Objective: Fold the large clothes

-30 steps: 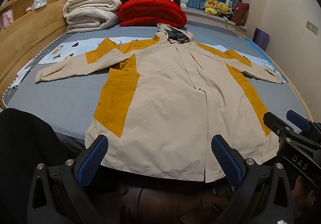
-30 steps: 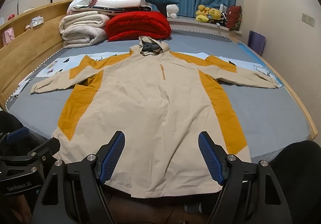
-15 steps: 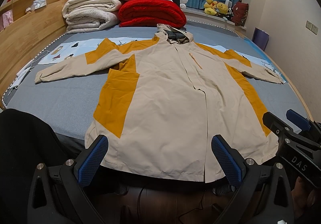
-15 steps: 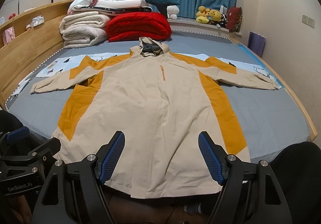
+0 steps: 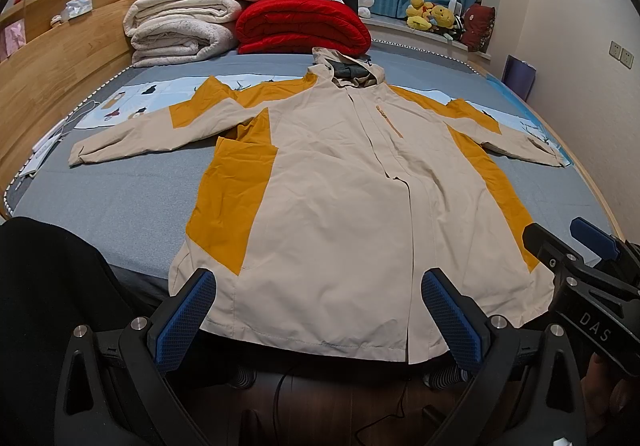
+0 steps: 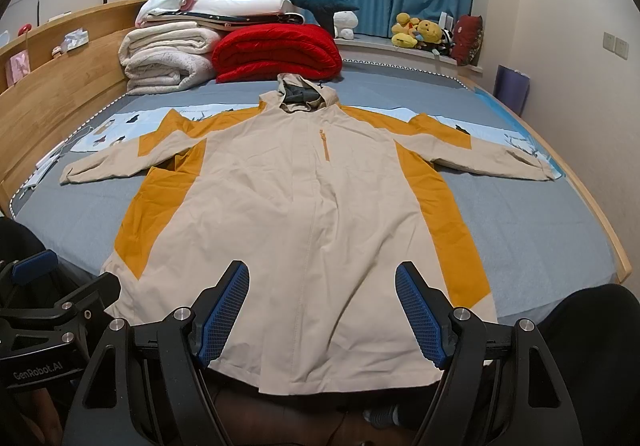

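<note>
A beige and mustard hooded jacket (image 5: 332, 198) lies spread flat, front up, on the grey-blue bed (image 5: 120, 202), both sleeves stretched out to the sides and the hood at the far end. Its hem hangs slightly over the near edge of the bed.

The left gripper (image 5: 318, 320) stands with its jaws wide apart and nothing between the blue pads; the jacket's hem lies just ahead of and between the two fingers, not touched by them. The jacket's left side panel runs forward from the left finger, and its front placket lines up nearer the right finger.

The right gripper (image 6: 322, 316) is likewise spread wide and empty, with the hem just ahead of its jaws and the jacket's centre seam running away between them. Each gripper shows at the edge of the other's view, side by side at the foot of the bed.

Far beyond the jaws, past the hood, sit a folded red quilt (image 6: 276, 52) and stacked cream blankets (image 6: 168, 60).
</note>
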`<state>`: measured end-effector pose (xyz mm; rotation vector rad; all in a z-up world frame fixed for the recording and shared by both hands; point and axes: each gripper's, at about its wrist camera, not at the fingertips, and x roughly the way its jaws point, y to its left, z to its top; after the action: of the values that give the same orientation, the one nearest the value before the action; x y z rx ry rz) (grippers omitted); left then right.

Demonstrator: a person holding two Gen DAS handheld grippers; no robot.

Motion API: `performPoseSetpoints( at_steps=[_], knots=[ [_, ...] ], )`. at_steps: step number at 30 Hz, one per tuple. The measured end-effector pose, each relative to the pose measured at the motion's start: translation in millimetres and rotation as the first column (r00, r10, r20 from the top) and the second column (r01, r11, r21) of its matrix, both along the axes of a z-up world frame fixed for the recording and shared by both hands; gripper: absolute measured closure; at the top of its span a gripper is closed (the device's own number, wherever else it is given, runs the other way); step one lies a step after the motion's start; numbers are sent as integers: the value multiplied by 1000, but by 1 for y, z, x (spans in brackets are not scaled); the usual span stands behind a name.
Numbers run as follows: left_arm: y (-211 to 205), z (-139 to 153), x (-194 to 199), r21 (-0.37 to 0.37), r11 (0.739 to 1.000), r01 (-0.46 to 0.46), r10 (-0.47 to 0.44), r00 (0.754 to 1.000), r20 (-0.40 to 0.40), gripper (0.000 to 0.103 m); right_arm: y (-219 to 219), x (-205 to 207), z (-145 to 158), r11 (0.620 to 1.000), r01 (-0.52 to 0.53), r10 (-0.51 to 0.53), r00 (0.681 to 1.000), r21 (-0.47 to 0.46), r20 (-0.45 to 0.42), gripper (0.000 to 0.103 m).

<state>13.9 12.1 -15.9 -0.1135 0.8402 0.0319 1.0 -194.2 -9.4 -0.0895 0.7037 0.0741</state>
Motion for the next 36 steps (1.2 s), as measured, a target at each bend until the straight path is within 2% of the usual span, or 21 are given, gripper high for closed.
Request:
performPoseSetpoints(
  at_steps=[28,31,34,36],
  knots=[
    [-4,3,1,-4,1000,13,-13,1000,7,3,1,-1,-1,1000,1,-1,1000,-1,4,27],
    [-8,8,2,3,999,33,-33,999,17,14,0,-1,0,1000,2,-2,1000,1,5,27],
    [-8,18,5,6,998,55,-55,998,27,29,-2,0,2,1000,4,-5,1000,18,7,27],
    [-4,26,7,4,999,54,-55,998,43,45,-3,1,6,1000,5,-5,1000,30,10,27]
  ],
)
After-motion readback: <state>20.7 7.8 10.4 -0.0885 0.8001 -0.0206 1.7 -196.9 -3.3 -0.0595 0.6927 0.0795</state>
